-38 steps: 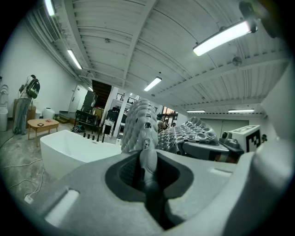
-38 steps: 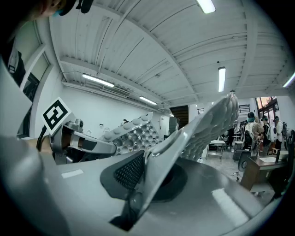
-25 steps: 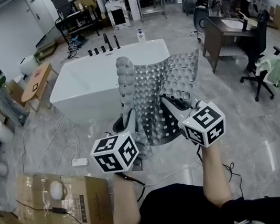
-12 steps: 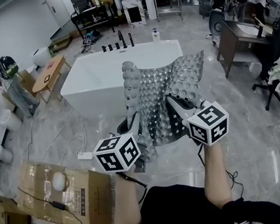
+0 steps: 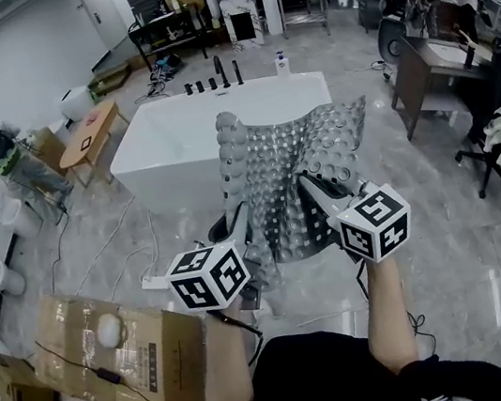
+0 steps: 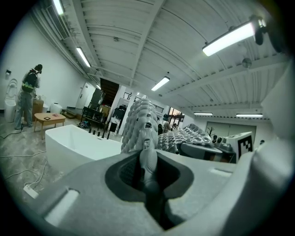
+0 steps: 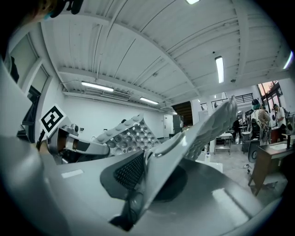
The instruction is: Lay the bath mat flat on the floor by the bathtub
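While holding the bath mat (image 5: 297, 163) aloft in front of the bathtub (image 5: 166, 147), clenched on its near edge with left tongs (image 5: 235, 221) and right tongs (image 5: 310, 185) alike. Likely mid-carry, nothing laid yet. Next: lower onto the floor (image 5: 452, 237) beside the tub, draw the corners apart, flatten the curled left side.

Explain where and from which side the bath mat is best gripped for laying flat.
Probably its near edge, at two spaced points, from the person's side: the bath mat is a thin, floppy sheet, and the left gripper and right gripper pinch it there.
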Action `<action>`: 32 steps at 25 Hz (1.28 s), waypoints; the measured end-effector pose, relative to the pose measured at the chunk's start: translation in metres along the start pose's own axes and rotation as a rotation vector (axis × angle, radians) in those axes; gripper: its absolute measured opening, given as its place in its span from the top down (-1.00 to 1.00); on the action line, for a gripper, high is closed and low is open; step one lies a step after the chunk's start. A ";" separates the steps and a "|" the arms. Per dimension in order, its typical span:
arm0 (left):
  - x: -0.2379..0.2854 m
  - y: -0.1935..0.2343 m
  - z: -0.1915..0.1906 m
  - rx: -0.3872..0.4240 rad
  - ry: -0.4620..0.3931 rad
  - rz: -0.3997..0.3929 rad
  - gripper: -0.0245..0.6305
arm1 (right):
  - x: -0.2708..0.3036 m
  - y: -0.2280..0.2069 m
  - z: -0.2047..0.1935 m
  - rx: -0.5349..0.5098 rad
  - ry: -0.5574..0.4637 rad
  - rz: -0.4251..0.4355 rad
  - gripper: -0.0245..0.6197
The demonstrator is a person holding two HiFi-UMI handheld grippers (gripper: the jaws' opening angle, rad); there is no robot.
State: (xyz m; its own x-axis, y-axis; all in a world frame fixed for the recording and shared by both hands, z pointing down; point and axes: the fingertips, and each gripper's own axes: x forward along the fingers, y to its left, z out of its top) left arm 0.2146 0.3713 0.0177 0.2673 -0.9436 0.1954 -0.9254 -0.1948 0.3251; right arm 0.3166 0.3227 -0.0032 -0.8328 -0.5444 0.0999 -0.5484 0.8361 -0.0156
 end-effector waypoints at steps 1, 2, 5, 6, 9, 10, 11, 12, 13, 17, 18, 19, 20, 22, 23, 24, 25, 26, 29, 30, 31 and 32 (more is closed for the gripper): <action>0.004 0.003 0.000 -0.006 0.002 -0.005 0.83 | 0.004 -0.003 -0.001 0.001 0.006 -0.005 0.84; 0.008 0.005 -0.001 -0.012 0.004 -0.011 0.83 | 0.008 -0.006 -0.003 0.004 0.012 -0.010 0.84; 0.016 0.013 -0.001 -0.021 0.008 -0.030 0.83 | 0.018 -0.010 -0.007 0.022 0.020 -0.020 0.84; 0.018 0.018 -0.001 -0.021 0.010 -0.031 0.83 | 0.023 -0.011 -0.008 0.027 0.021 -0.022 0.84; 0.026 0.040 0.001 -0.032 0.014 -0.029 0.83 | 0.046 -0.012 -0.015 0.032 0.036 -0.025 0.84; 0.029 0.048 0.002 -0.041 0.015 -0.026 0.83 | 0.054 -0.013 -0.017 0.034 0.044 -0.024 0.84; 0.033 0.056 0.002 -0.050 0.015 -0.023 0.83 | 0.061 -0.014 -0.020 0.036 0.051 -0.024 0.84; 0.037 0.063 0.004 -0.059 0.016 -0.022 0.83 | 0.068 -0.016 -0.021 0.038 0.056 -0.023 0.84; 0.042 0.071 0.005 -0.066 0.015 -0.021 0.83 | 0.075 -0.018 -0.023 0.040 0.060 -0.024 0.84; 0.064 0.107 0.016 -0.095 0.016 -0.020 0.83 | 0.113 -0.029 -0.024 0.043 0.073 -0.034 0.84; 0.069 0.116 0.020 -0.099 0.018 -0.022 0.83 | 0.124 -0.031 -0.022 0.043 0.076 -0.036 0.84; 0.075 0.125 0.025 -0.101 0.021 -0.023 0.83 | 0.135 -0.032 -0.021 0.043 0.079 -0.037 0.84; 0.079 0.134 0.030 -0.100 0.024 -0.023 0.83 | 0.147 -0.034 -0.019 0.044 0.082 -0.039 0.84; 0.087 0.154 0.040 -0.099 0.030 -0.027 0.83 | 0.170 -0.034 -0.016 0.048 0.086 -0.043 0.84; 0.091 0.164 0.045 -0.098 0.032 -0.029 0.83 | 0.182 -0.034 -0.013 0.050 0.087 -0.045 0.84; 0.095 0.175 0.051 -0.096 0.034 -0.031 0.83 | 0.195 -0.035 -0.011 0.050 0.087 -0.046 0.84; 0.100 0.185 0.058 -0.094 0.034 -0.033 0.83 | 0.208 -0.036 -0.008 0.050 0.086 -0.047 0.84; 0.105 0.194 0.064 -0.092 0.035 -0.034 0.83 | 0.221 -0.038 -0.005 0.048 0.087 -0.047 0.84; 0.117 0.223 0.078 -0.096 0.032 -0.026 0.83 | 0.255 -0.040 -0.002 0.049 0.083 -0.048 0.84; 0.120 0.235 0.083 -0.102 0.027 -0.019 0.83 | 0.267 -0.039 -0.001 0.052 0.078 -0.048 0.84; 0.123 0.246 0.089 -0.103 0.023 -0.009 0.83 | 0.279 -0.039 -0.001 0.055 0.075 -0.048 0.84; 0.126 0.257 0.094 -0.097 0.020 0.000 0.83 | 0.289 -0.037 -0.002 0.058 0.076 -0.047 0.84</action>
State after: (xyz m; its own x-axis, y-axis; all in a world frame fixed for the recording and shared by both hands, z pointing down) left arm -0.0149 0.1774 0.0384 0.2733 -0.9379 0.2136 -0.8954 -0.1669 0.4128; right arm 0.0965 0.1341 0.0281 -0.7994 -0.5741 0.1775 -0.5917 0.8034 -0.0663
